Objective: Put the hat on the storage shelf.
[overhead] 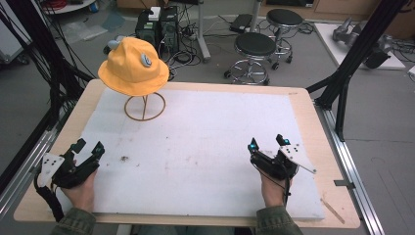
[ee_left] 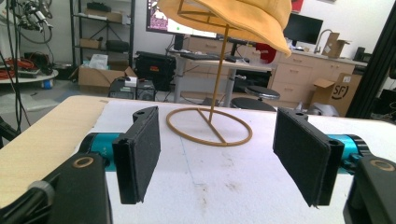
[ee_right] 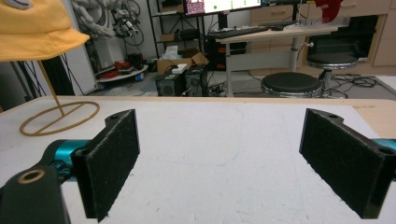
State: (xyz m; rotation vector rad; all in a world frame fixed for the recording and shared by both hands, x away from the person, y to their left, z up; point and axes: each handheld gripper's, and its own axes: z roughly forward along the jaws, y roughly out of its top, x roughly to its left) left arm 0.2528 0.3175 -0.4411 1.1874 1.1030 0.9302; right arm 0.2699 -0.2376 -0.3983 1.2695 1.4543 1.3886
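Left tongs (overhead: 88, 148) gaping, right tongs (overhead: 267, 142) gaping, both hand-held low

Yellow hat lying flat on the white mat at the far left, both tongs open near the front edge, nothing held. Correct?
Not quite. The hat is not flat on the mat; it sits on a wire stand, raised above it, as the left gripper view shows. The rest holds: the left tongs and right tongs are open and empty near the front edge.
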